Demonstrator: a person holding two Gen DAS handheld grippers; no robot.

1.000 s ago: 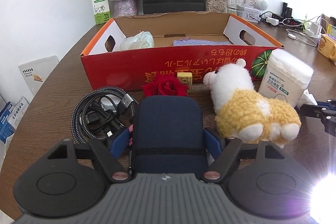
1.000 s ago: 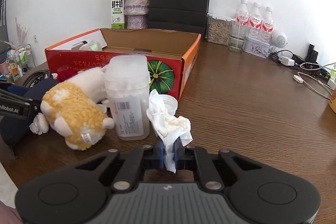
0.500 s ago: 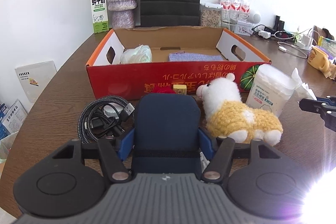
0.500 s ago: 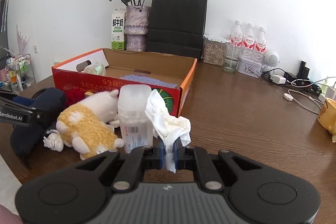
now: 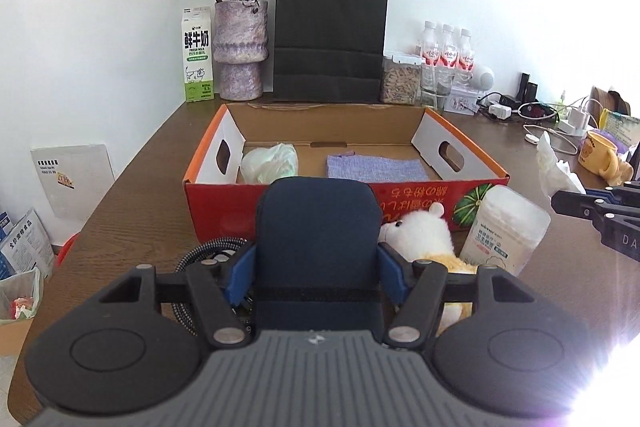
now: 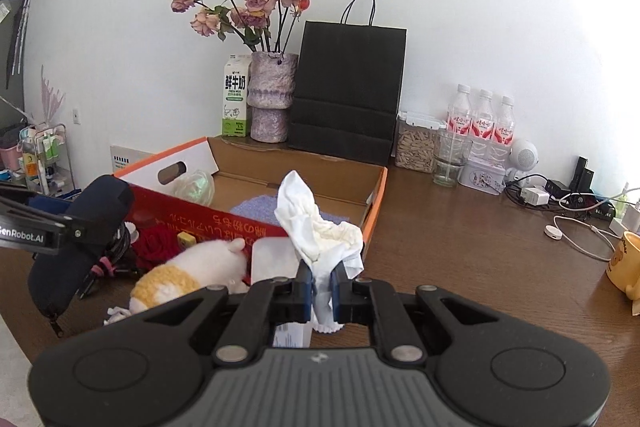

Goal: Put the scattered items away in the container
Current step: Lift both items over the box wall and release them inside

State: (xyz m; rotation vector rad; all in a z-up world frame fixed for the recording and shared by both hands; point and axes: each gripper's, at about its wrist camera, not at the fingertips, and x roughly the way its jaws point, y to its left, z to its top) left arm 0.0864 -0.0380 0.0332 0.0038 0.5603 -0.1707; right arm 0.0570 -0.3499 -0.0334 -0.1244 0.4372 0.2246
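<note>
My left gripper (image 5: 316,277) is shut on a dark blue zip pouch (image 5: 316,239) and holds it in the air in front of the red cardboard box (image 5: 304,203). My right gripper (image 6: 322,287) is shut on a crumpled white tissue (image 6: 316,227), also lifted, near the box's right front corner (image 6: 374,207). The box holds a pale plastic bag (image 5: 270,163) and a lilac cloth (image 5: 374,169). A plush sheep (image 5: 420,233), a cotton swab jar (image 5: 506,231), a coiled cable (image 5: 208,251) and a red rose (image 6: 154,241) lie on the table before the box.
Behind the box stand a milk carton (image 5: 197,55), a vase of dried roses (image 5: 239,51), a black paper bag (image 5: 330,35), a jar (image 5: 400,79) and water bottles (image 5: 446,51). Chargers and cables (image 6: 560,199) and a yellow mug (image 5: 600,155) are at the right.
Both grippers have risen with their loads. The pouch has come up off the table to the height of the box's front wall, and the tissue has lifted and moved toward the box.
</note>
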